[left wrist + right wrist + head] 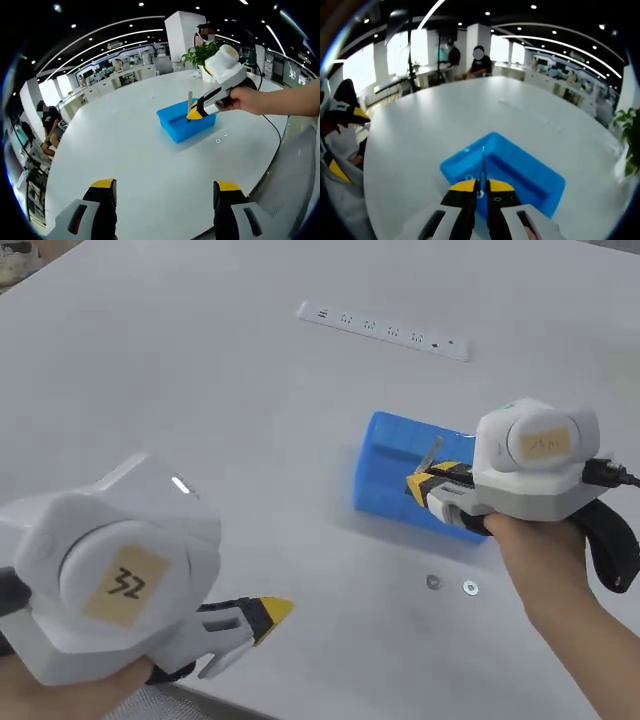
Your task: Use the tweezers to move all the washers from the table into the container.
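Jaws tight on tweezers (483, 161) above container (526, 175)

Desk (200, 390): uniform pale grey-white, without pattern. Container (395, 455): saturated blue on walls and floor alike. Tweezers (432, 452): dull silver-grey. Washers (471, 588): silvery, one brighter, its neighbour greyer. Left tool (248, 638) and right tool (412, 485): off-white housings, darkening to black at the jaws, which ended in yellow tips. Each housing bore a tan label (128, 585) marked with dark figures. Cable (610, 475) and strap (612, 540) on the right tool: black. Power strip (385, 331): white, with a row of small dark socket marks. Plant (200, 50) in the left gripper view: green leaves.
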A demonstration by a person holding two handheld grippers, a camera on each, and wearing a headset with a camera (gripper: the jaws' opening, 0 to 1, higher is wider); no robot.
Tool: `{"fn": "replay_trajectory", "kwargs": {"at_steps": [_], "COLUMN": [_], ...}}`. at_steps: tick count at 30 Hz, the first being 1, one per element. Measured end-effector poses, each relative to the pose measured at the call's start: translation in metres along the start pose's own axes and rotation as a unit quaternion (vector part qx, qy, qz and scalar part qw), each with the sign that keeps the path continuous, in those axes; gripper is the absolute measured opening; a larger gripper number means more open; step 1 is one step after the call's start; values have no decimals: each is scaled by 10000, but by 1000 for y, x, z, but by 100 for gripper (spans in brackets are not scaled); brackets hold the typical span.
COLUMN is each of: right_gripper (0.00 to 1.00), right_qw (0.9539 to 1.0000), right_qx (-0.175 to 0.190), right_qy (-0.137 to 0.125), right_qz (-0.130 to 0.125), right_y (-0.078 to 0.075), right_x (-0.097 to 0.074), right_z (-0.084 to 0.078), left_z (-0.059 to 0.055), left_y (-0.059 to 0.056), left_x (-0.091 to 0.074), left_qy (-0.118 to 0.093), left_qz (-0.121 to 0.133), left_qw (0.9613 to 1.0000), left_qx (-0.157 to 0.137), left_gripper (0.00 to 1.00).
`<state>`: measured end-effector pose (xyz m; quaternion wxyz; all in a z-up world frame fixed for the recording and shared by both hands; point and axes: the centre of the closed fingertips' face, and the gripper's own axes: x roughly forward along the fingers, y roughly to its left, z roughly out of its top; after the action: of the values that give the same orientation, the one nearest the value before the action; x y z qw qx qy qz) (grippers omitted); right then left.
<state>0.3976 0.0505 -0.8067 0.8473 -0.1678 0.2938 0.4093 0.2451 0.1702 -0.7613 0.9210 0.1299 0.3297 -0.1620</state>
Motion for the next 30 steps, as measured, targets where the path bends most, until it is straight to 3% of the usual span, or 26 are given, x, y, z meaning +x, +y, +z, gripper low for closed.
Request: {"fn": "replay_trajectory", "kwargs": {"at_steps": [4, 15, 21, 30], "right_gripper": [4, 4, 4, 4], "right_qw": [9998, 9986, 9989, 9997], "right_qx": [2, 153, 242, 252], "right_qy": [-166, -501, -395, 0], "right_qz": [-76, -31, -11, 28], "right_y": [-2, 14, 26, 33], "right_x": [-11, -61, -78, -75], "right_z": [7, 16, -3, -43], "left_z": [9, -1, -3, -3], "left_y": [1, -7, -8, -9], "left_x": [-2, 2, 3, 2], "left_qy": [-107, 49, 56, 56], "left_qz": [34, -31, -29, -35], "left_qw": [9999, 9998, 9998, 9997], "left_qx": [92, 213, 209, 231], "left_gripper": [80, 80, 79, 80]}}
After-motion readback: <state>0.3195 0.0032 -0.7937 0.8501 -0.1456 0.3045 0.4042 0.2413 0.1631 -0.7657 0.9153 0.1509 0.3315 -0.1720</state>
